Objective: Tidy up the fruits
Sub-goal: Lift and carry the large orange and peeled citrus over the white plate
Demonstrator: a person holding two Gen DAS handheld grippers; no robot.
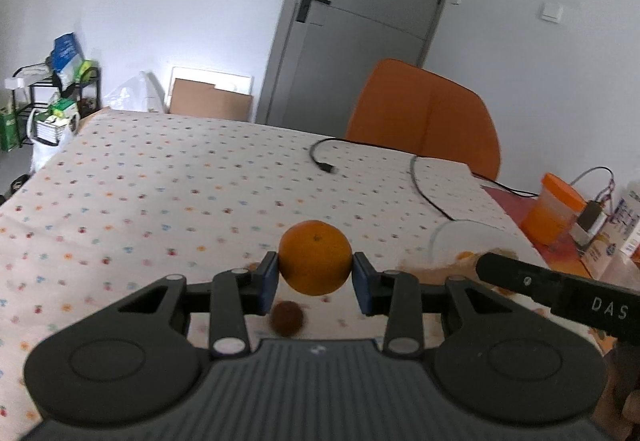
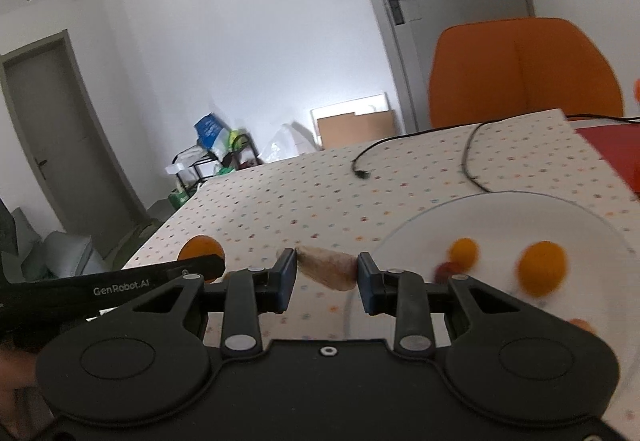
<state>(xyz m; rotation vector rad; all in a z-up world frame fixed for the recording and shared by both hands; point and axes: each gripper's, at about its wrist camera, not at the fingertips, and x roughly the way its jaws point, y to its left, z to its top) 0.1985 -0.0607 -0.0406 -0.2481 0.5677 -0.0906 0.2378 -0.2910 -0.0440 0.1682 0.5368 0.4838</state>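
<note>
My left gripper (image 1: 315, 273) is shut on an orange (image 1: 315, 257), held above the dotted tablecloth (image 1: 160, 193). A small dark brown fruit (image 1: 286, 318) lies on the cloth just below it. My right gripper (image 2: 327, 271) is shut on a pale brownish oblong fruit (image 2: 328, 267). To its right sits a clear glass plate (image 2: 508, 209) with two small orange fruits (image 2: 542, 268) and a reddish one (image 2: 444, 271) in it. In the right wrist view the left gripper's orange (image 2: 200, 246) shows behind the left gripper's body. The right gripper's body (image 1: 560, 287) crosses the left wrist view.
A black cable (image 1: 324, 161) lies across the far part of the table. An orange chair (image 1: 424, 113) stands behind the table's far edge. An orange-lidded container (image 1: 554, 209) and boxes stand at the right. A rack with bags (image 1: 60, 89) is off the far left corner.
</note>
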